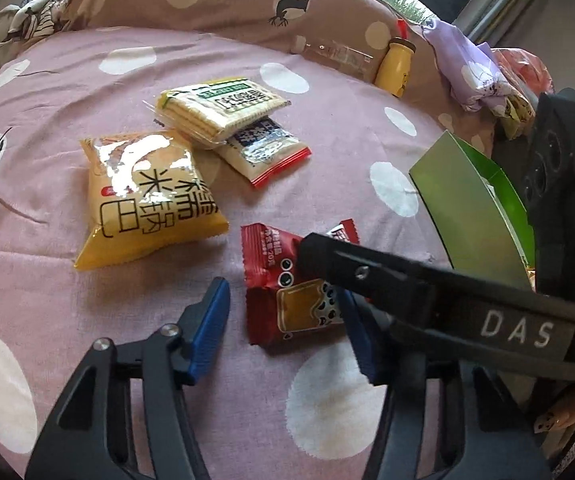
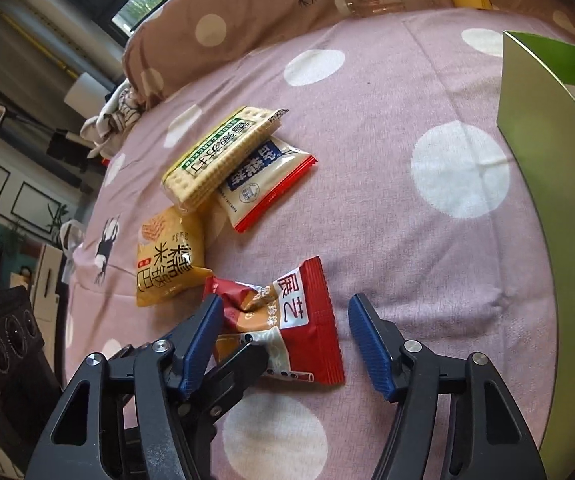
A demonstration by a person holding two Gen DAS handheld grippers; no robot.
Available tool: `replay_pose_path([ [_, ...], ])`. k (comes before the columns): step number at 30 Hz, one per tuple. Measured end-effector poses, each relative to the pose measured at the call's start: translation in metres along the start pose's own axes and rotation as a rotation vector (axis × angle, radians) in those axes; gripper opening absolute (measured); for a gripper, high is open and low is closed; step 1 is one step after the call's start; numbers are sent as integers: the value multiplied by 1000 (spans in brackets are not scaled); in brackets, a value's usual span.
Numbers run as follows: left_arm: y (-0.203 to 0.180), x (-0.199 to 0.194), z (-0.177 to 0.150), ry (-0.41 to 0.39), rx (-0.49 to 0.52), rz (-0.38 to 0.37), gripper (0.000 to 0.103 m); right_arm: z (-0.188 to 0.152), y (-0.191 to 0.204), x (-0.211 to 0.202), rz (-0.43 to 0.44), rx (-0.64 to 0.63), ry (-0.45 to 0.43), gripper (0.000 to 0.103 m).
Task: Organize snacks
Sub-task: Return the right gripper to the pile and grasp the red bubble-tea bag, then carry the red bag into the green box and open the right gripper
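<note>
The red snack packet (image 2: 287,320) lies mid-bed on the dotted sheet (image 2: 407,240), long axis toward the pillow (image 2: 247,20). Both left gripper (image 1: 287,320) and right gripper (image 2: 285,340) straddle it, fingers apart. Bare sheet lies toward the green box (image 2: 547,140).

Glossy plastic snack pkts (image 1: 155,200) on matt cotton sheet (image 1: 67,80) (polka-dot)

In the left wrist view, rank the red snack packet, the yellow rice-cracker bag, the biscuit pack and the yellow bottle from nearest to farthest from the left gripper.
1. Red snack packet, between the left gripper fingers.
2. Yellow rice-cracker bag, ahead-left.
3. Biscuit pack, beyond it.
4. Yellow bottle, far right by the pillow.
</note>
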State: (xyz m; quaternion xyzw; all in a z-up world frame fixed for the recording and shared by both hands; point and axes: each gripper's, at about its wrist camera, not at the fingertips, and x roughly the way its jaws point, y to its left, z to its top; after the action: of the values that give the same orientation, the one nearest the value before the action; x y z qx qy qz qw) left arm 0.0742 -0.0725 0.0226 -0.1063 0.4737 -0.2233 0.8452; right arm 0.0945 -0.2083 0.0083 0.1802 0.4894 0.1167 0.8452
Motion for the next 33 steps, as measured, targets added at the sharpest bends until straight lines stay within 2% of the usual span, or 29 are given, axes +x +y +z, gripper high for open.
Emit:
replay_pose_path([
  [1,0,2,0,8,-5,-21,45,-1,2,1,0,-7,0,65],
  [13,-12,-16,-4,-23,25,2,44,-10,11,-16,-1,3,-53,63],
  [29,-45,-71,-4,-174,112,-6,44,-20,43,-82,-30,-83,-216,63],
  [33,-56,-83,-5,-218,148,-12,44,-22,50,-101,-61,-120,-265,64],
])
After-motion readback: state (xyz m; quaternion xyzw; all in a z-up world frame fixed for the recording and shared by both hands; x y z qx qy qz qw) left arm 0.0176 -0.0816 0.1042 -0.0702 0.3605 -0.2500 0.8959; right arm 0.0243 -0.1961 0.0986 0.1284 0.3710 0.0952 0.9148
